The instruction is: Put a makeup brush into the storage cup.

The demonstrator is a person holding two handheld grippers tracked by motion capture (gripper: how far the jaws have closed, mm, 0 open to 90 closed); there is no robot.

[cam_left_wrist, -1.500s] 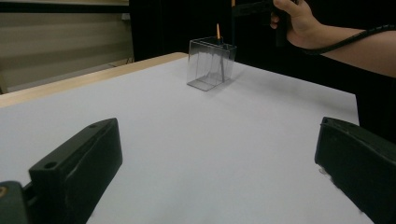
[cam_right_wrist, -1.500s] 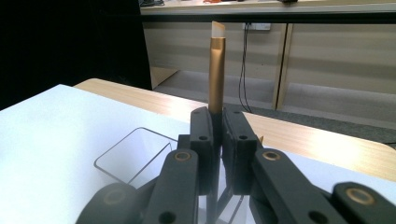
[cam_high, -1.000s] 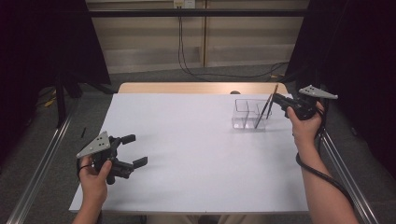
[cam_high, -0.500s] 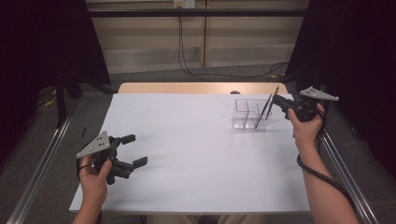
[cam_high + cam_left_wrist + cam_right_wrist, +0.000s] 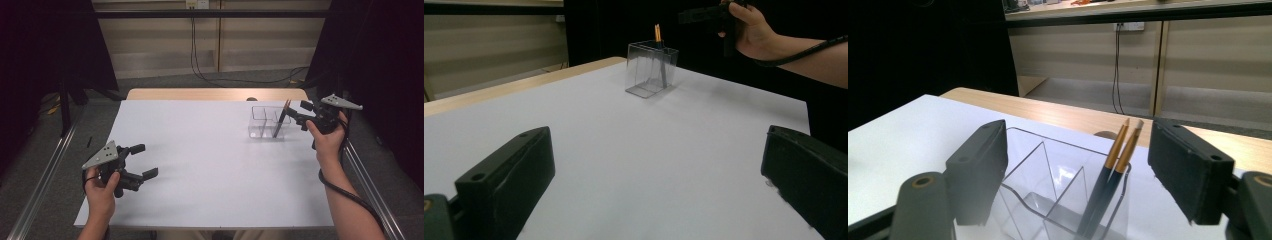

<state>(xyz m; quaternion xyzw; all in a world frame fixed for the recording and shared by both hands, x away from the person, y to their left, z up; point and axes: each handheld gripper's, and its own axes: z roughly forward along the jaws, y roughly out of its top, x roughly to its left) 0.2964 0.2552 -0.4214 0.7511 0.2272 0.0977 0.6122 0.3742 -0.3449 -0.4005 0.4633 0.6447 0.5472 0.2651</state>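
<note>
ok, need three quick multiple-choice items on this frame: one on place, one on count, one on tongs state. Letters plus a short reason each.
1. Where does the clear organizer stand on the table?
A. far right part
B. near left corner
C. dead centre

2. How many brushes stand in it?
A. none
B. two
C. five

3. How are the right tongs?
A. clamped on a brush
B. shut on nothing
C. open, pads clear of the brushes

Key:
1 A, the high view shows it by the right hand.
2 B, the right gripper view shows two gold-banded handles side by side.
3 C, the jaws have just been opening; the brushes lean free between them.
</note>
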